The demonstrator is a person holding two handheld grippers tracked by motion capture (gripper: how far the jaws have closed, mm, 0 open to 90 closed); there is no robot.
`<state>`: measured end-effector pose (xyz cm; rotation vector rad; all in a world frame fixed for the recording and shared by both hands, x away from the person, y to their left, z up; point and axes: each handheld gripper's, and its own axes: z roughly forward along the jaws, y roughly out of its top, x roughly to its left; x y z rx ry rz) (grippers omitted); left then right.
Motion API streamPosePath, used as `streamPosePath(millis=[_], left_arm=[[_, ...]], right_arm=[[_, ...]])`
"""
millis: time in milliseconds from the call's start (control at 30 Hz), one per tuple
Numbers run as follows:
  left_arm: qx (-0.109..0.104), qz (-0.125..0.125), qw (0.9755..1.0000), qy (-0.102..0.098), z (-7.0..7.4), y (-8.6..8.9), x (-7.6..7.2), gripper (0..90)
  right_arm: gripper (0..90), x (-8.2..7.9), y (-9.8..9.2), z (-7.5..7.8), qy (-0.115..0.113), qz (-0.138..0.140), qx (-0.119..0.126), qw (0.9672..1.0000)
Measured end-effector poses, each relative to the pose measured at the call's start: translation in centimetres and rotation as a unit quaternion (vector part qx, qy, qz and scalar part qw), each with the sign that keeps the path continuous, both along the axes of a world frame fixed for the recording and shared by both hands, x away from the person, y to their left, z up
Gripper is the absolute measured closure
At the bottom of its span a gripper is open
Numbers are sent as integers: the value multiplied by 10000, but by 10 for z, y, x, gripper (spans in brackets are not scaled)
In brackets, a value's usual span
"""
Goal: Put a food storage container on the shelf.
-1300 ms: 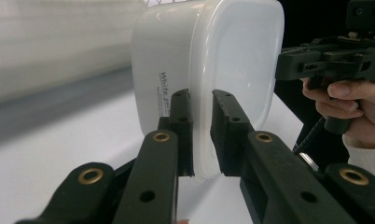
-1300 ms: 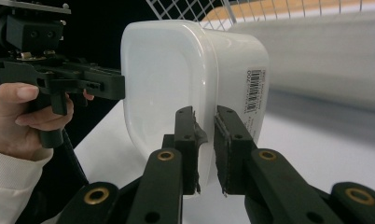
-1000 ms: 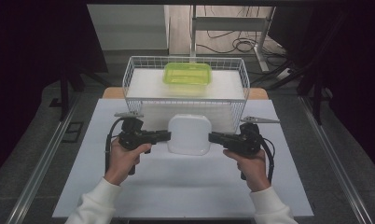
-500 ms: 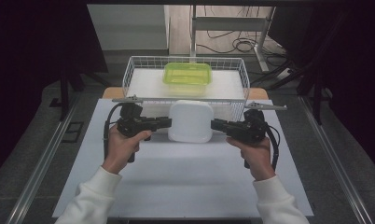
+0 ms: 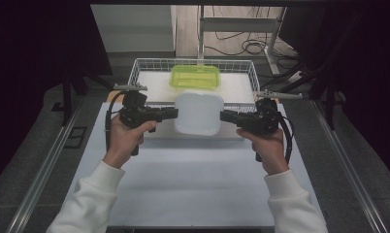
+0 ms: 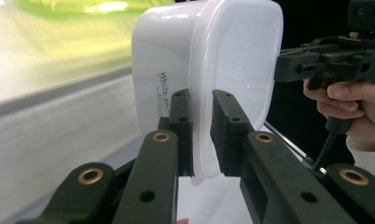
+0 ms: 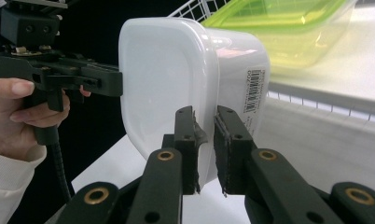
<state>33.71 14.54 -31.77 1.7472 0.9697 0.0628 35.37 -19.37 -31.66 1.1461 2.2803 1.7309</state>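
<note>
Item: white lidded container (image 5: 199,113), square with rounded corners, printed text on one wall and a barcode label on another. It is held clear of the white table (image 5: 193,184), between the two grippers and just in front of the wire basket (image 5: 135,73), partly overlapping the basket's near rail as seen from the high view.

Left gripper (image 5: 173,113): closed on the container's protruding lid rim at its left edge; in the left gripper view the rim is seen pinched between the two black pads (image 6: 181,126). The jaws are laid level so that the thin flange, not the smooth wall, is taken.

Right gripper (image 5: 224,116): closed on the same rim at the opposite edge (image 7: 205,140), likewise level. Two opposed holds are judged necessary because a single pinch on a flexible rim would let the box swing or the lid peel.

Green translucent container (image 5: 195,76): lidded, resting inside the basket toward its far side on a white liner. Room beside and in front of it is left free, where the white container is judged to be bound.

Hands (image 5: 124,138): wrapped about the gripper handles, white sleeves entering from below.
</note>
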Motion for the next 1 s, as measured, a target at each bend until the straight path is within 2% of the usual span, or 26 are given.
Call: streamPosePath(millis=[67, 100, 133, 167, 200, 233, 267, 300, 400, 467, 500, 600, 633, 667, 767, 833, 900, 967, 1000], left_arm=[[4, 6, 10000, -18, 7, 1, 5, 790], [-24, 14, 10000, -26, 15, 2, 11, 790], [-24, 14, 10000, -26, 15, 2, 11, 790], [-15, 37, 10000, -55, 23, 3, 17, 791], [-15, 37, 10000, -55, 23, 3, 17, 791], [6, 47, 10000, -68, 28, 4, 20, 791], [9, 53, 10000, -80, 31, 5, 22, 791], [36, 65, 9999, -96, 39, 6, 28, 791], [25, 75, 9999, -107, 47, 7, 34, 791], [-63, 63, 9999, -59, 57, 10, 46, 791], [-63, 63, 9999, -59, 57, 10, 46, 791], [-24, 110, 9999, -50, 66, 10, 58, 792], [-14, 123, 9999, -56, 68, 10, 62, 792], [12, 133, 9999, -8, 72, 10, 70, 792], [12, 126, 9999, 51, 74, 10, 77, 791], [-60, 106, 9998, 143, 77, 11, 87, 791], [-91, 89, 9998, 176, 78, 12, 90, 792], [-140, 114, 9994, 302, 79, 12, 100, 792], [-140, 114, 9994, 302, 79, 12, 100, 792]], right_arm=[[793, 3, 0, 3, -18, -4, 3, 10000], [793, 9, 1, 10, -24, 13, 27, 10000], [793, 9, 1, 10, -24, 13, 27, 10000], [793, 15, 3, 18, -23, 16, 34, 10000], [793, 15, 3, 18, -23, 16, 34, 10000], [793, 23, 5, 28, -30, 11, 8, 10000], [793, 23, 5, 28, -30, 11, 8, 10000], [793, 28, 6, 35, -29, 25, 6, 10000], [793, 35, 7, 42, -16, 32, 25, 10000], [795, 47, 7, 52, 39, 75, 175, 9998], [795, 47, 7, 52, 39, 75, 175, 9998], [795, 64, 9, 62, 103, 59, 215, 9997], [795, 64, 9, 62, 103, 59, 215, 9997], [795, 74, 9, 65, 163, 31, 196, 9997], [794, 80, 10, 67, 245, 21, 204, 9995], [795, 90, 10, 70, 307, 31, 253, 9992], [795, 93, 9, 71, 327, 64, 299, 9990], [797, 103, 7, 72, 476, 79, 427, 9979], [797, 103, 7, 72, 476, 79, 427, 9979]])
